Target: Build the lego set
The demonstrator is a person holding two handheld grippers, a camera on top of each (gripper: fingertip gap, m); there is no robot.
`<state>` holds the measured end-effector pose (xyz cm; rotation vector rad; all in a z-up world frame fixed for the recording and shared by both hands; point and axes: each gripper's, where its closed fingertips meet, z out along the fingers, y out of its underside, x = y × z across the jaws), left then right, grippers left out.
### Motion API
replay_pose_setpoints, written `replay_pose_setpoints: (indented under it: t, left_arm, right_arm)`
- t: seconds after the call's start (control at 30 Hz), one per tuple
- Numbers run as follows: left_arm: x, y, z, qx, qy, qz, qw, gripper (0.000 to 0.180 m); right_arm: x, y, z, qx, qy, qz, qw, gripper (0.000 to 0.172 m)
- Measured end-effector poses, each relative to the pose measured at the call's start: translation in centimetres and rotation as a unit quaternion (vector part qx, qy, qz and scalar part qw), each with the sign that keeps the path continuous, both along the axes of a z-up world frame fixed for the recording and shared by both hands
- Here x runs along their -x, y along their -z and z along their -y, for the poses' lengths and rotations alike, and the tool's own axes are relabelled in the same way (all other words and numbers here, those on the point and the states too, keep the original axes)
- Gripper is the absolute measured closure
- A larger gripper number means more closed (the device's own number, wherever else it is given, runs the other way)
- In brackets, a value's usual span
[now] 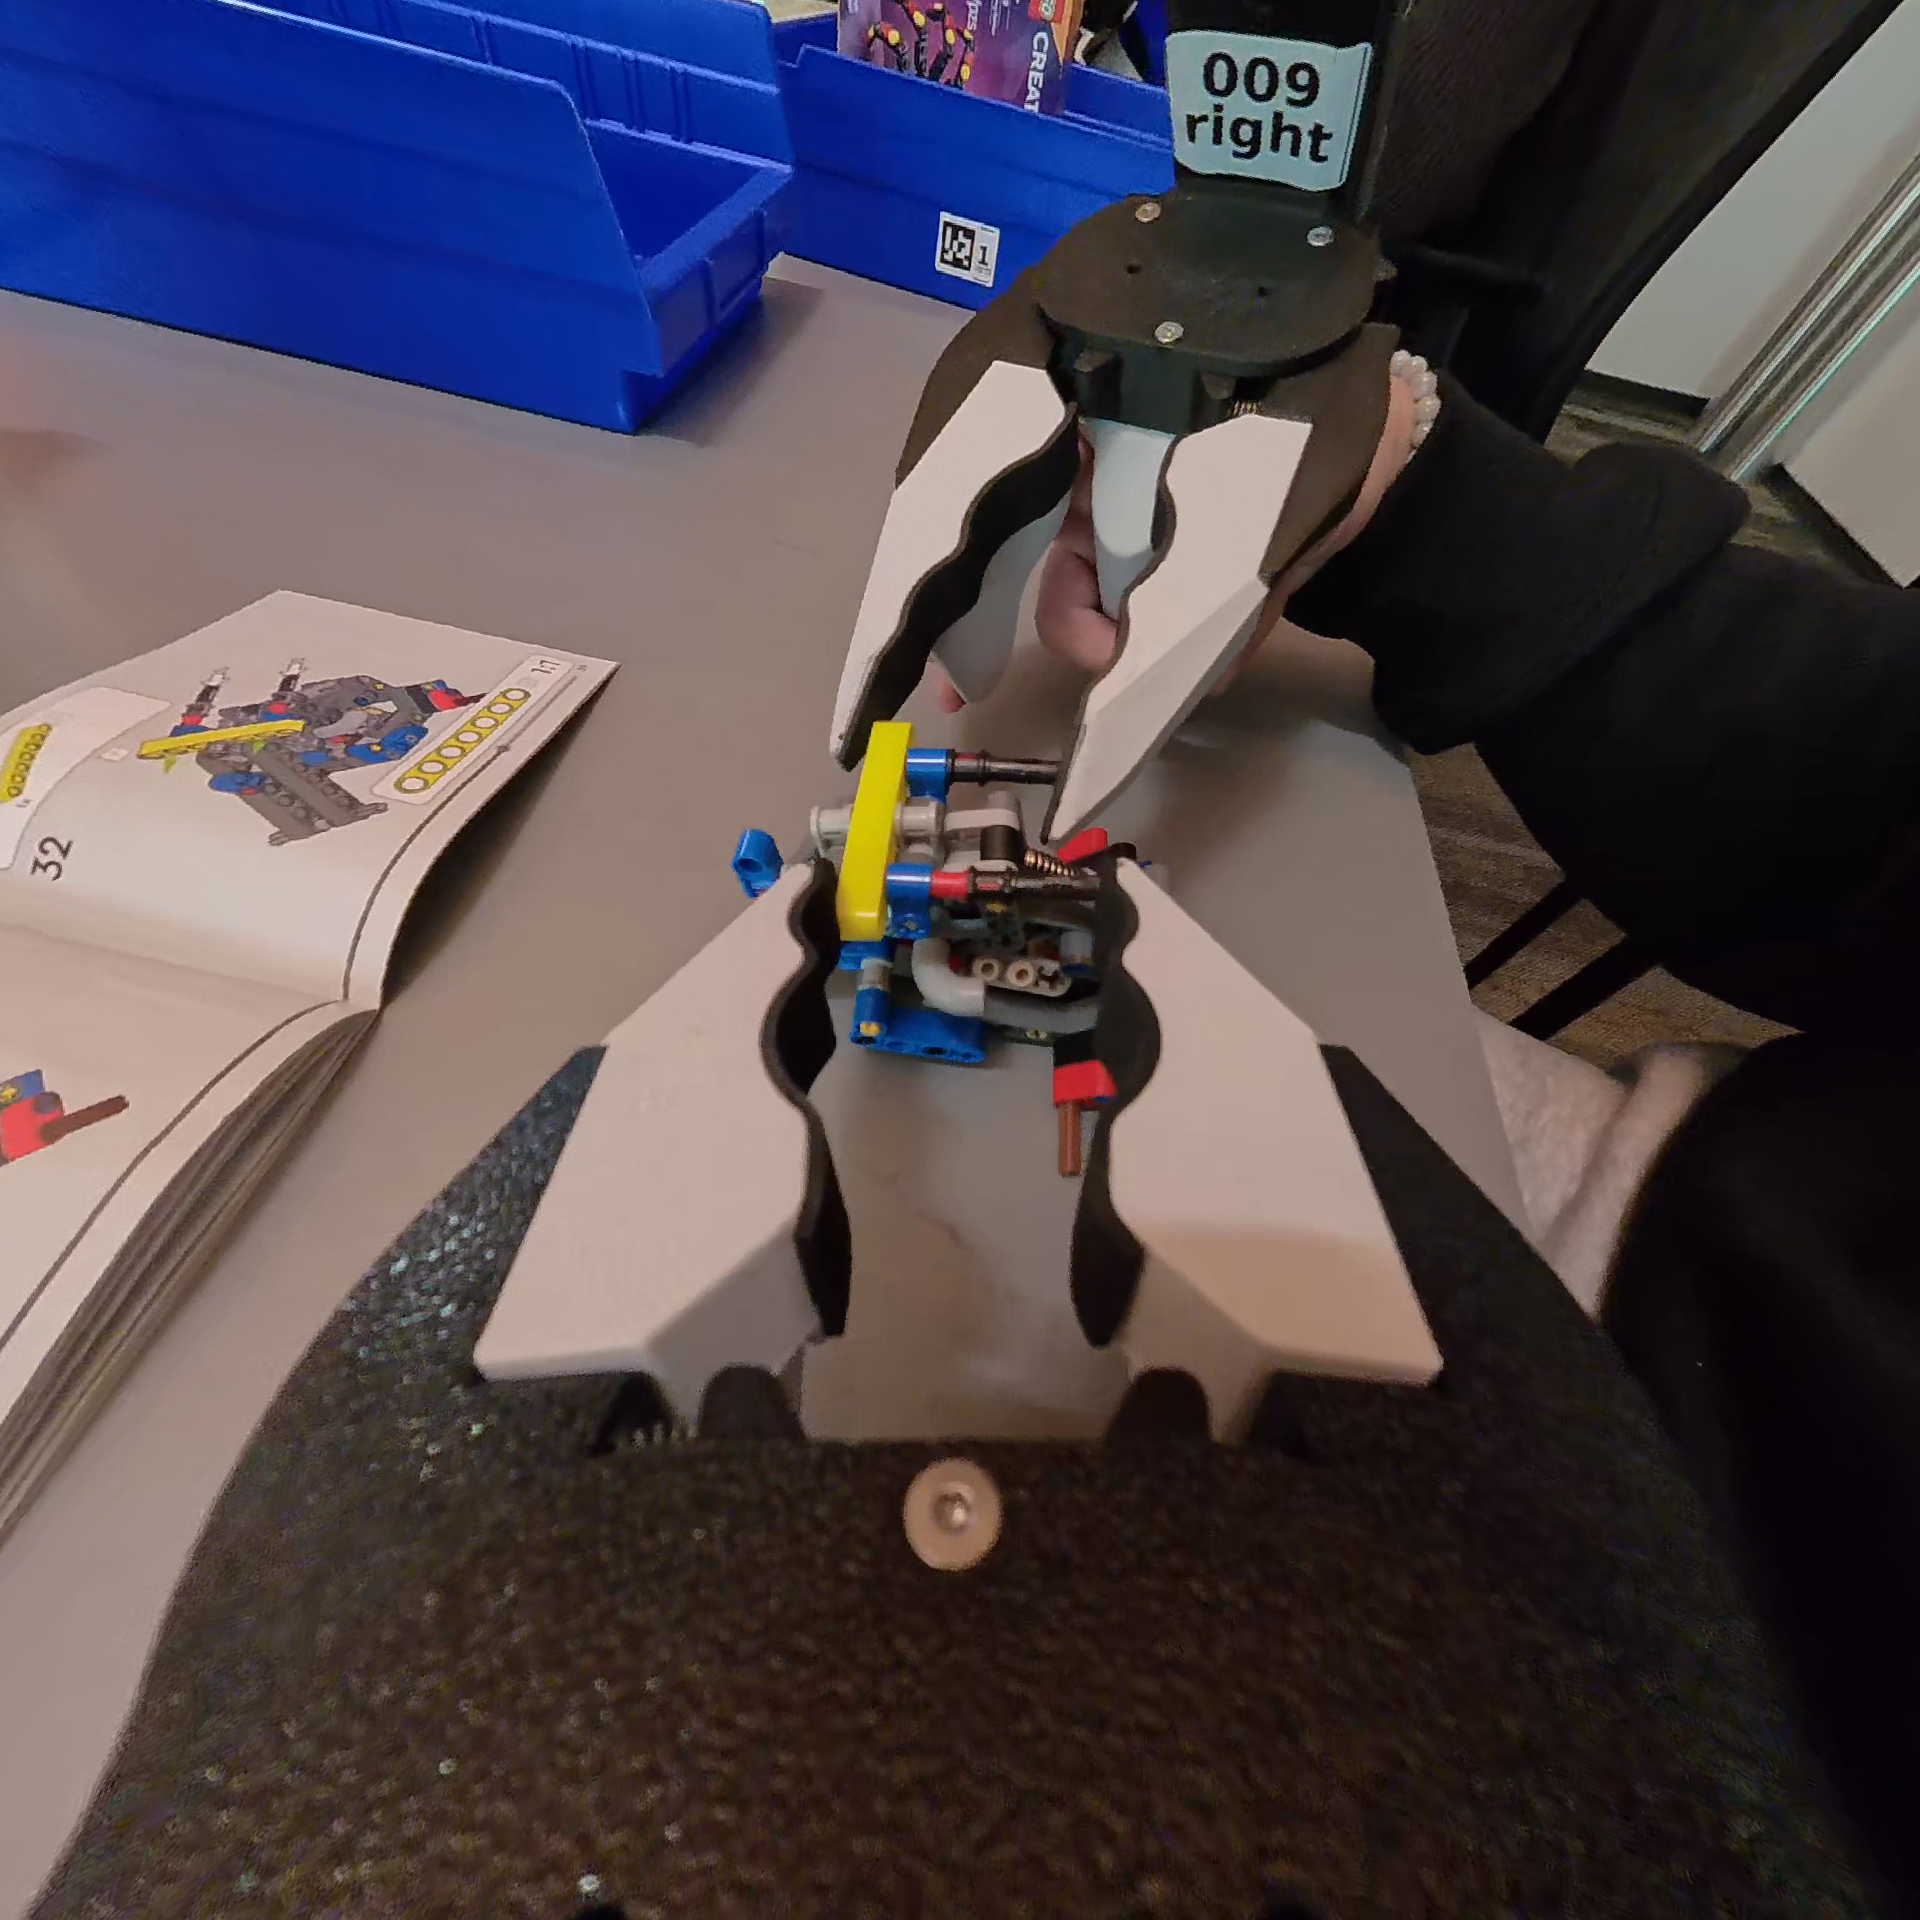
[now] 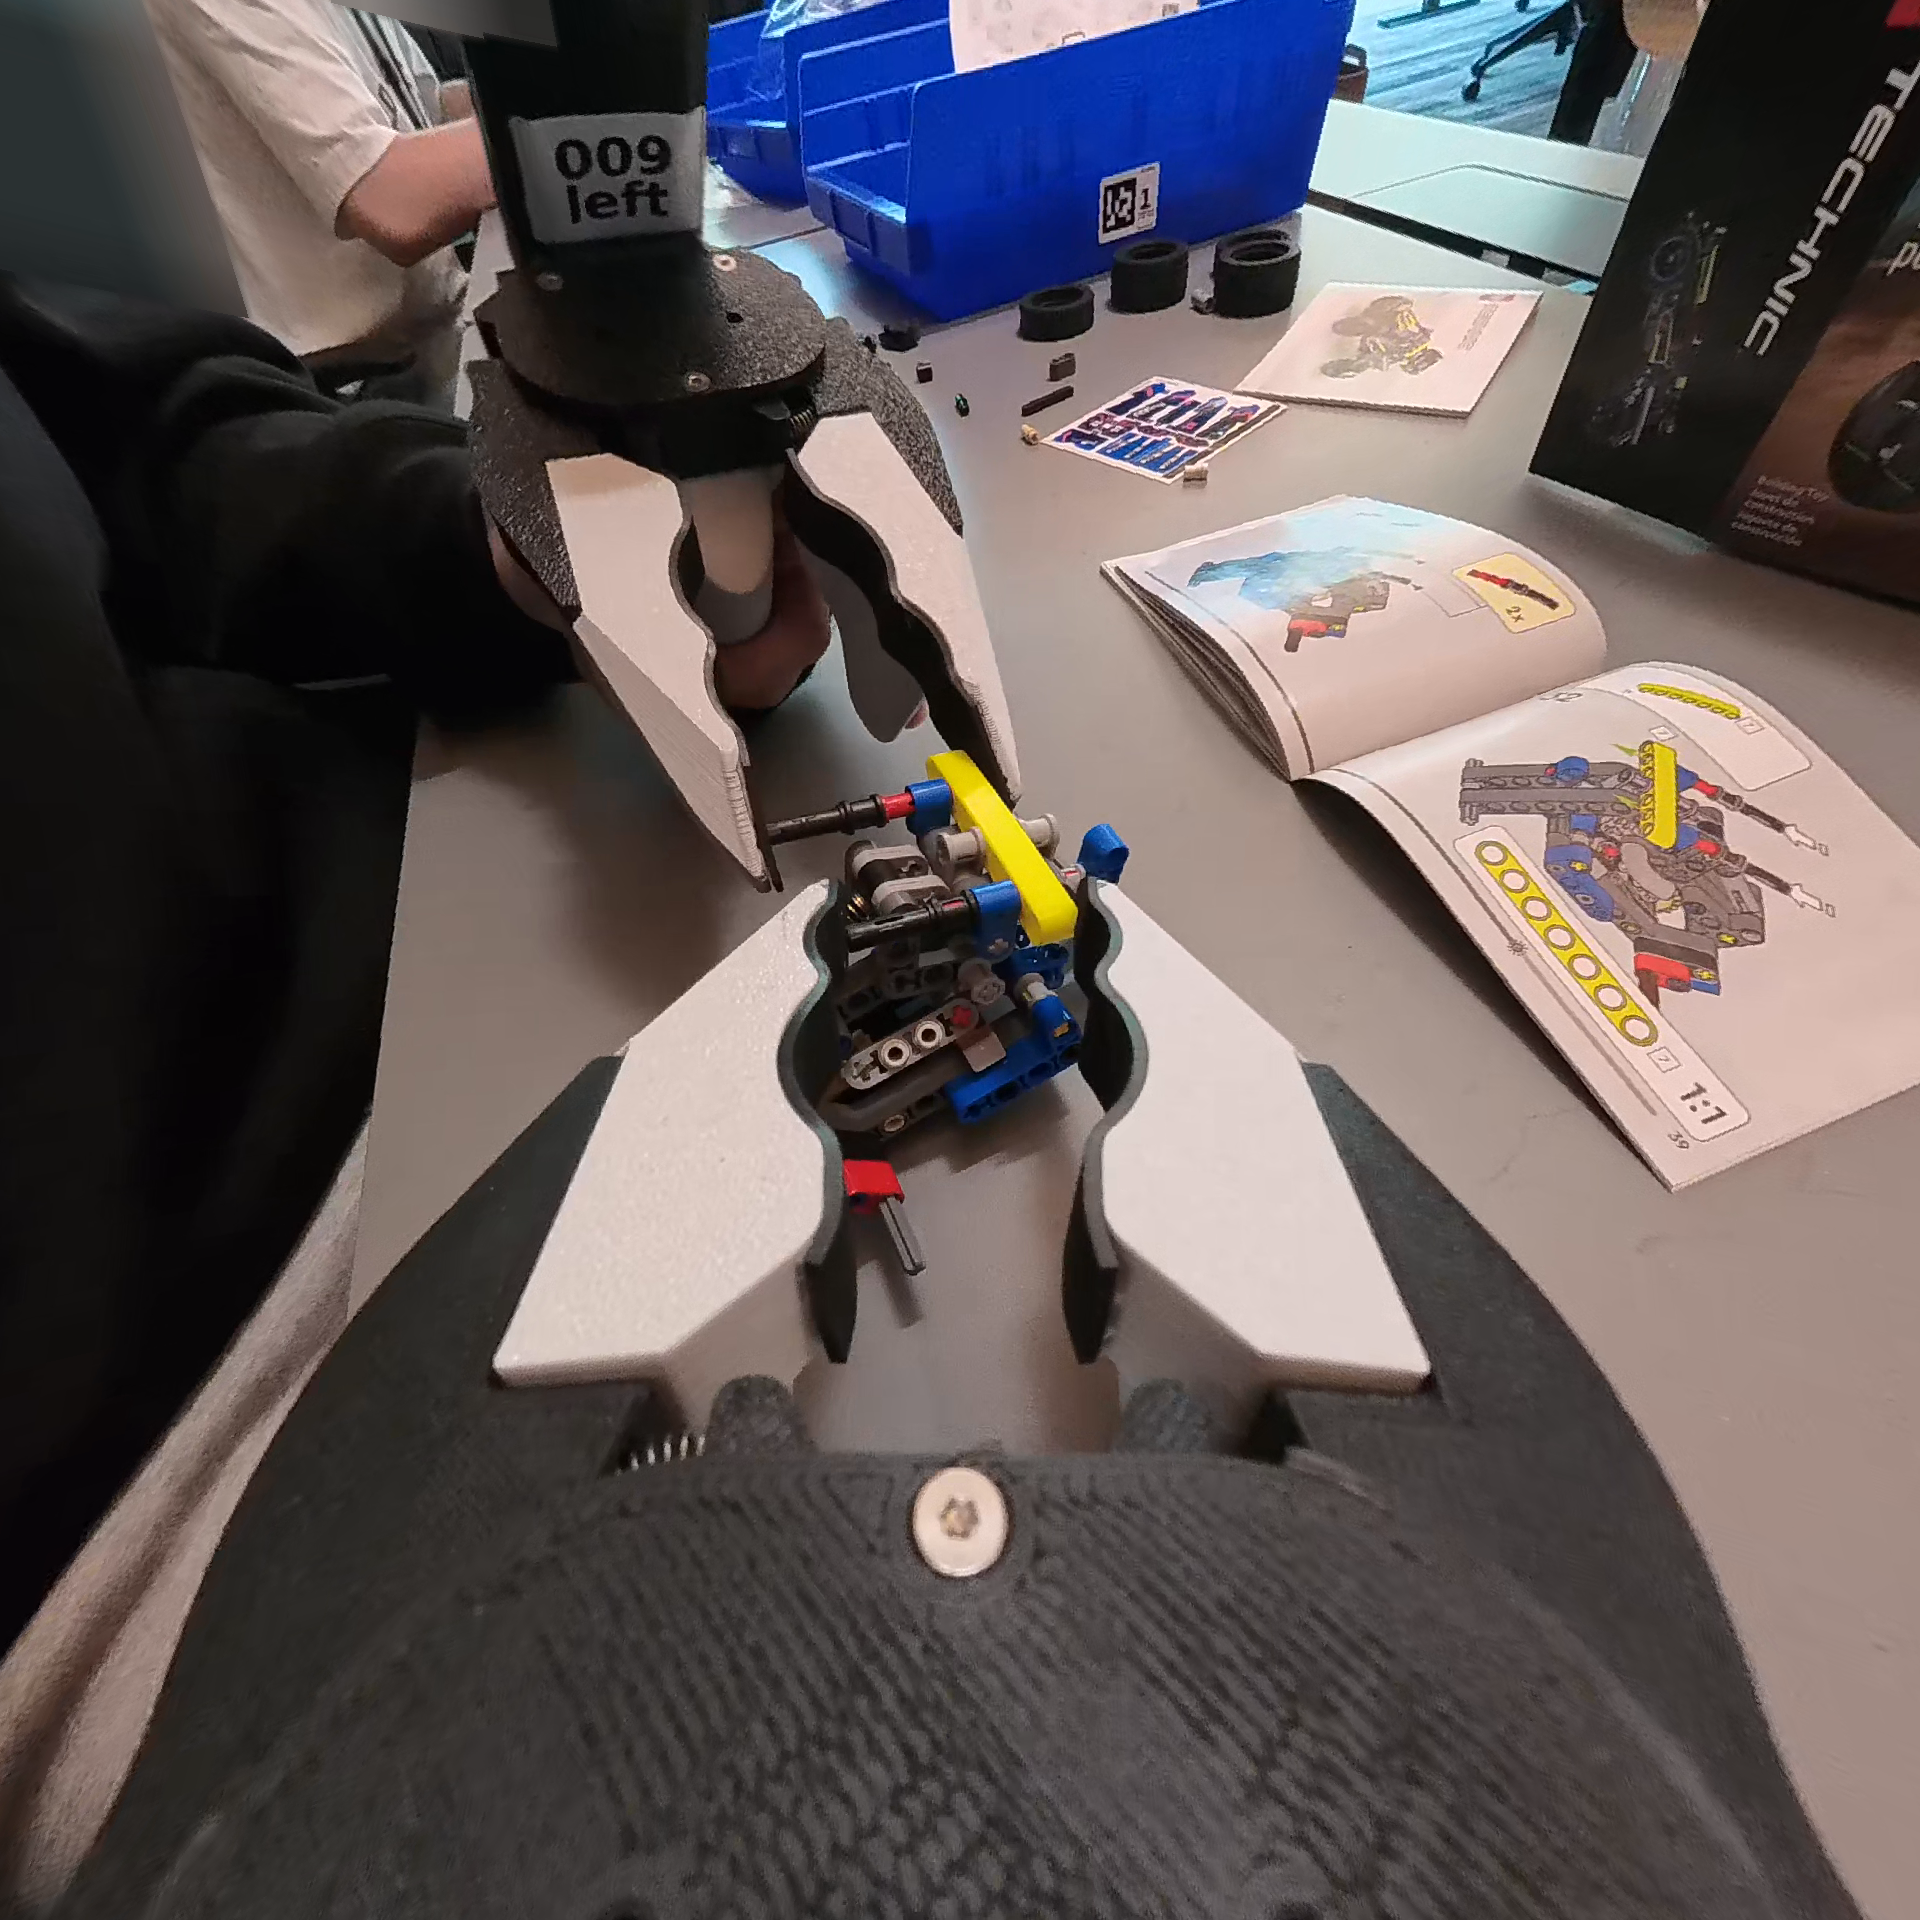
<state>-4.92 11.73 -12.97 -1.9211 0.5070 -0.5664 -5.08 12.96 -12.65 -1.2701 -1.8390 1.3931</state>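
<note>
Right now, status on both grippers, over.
Left gripper, right gripper: each clamped on multicoloured plastic brick model. Open paper instruction booklet alongside, clear.

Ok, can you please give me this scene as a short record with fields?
Surface: grey table
Left gripper: fingers closed on the toy model, one against its yellow bar, the other at a black rod end
Right gripper: holds the same toy model from the opposite side
Beside them: open booklet
Farther back: blue bins; black tyres; sticker sheet; dark box
</note>
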Motion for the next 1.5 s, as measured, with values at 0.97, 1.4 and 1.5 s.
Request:
replay_pose_setpoints:
  t: [0.97,1.4,1.5]
  left_arm:
    - [0.2,1.5,0.1,0.091,-0.003,-0.023,0.996,0.120]
    - [0.6,1.9,0.8,0.228,0.090,-0.168,0.955,0.126]
    - [0.6,2.5,0.9,0.262,0.113,-0.210,0.935,0.126]
  right_arm:
    - [0.2,-0.1,0.1,-0.001,0.004,-0.006,1.000,0.131]
    - [0.3,0.0,0.3,-0.021,0.007,-0.011,1.000,0.131]
    - [0.3,-0.1,0.2,-0.023,0.007,-0.013,1.000,0.131]
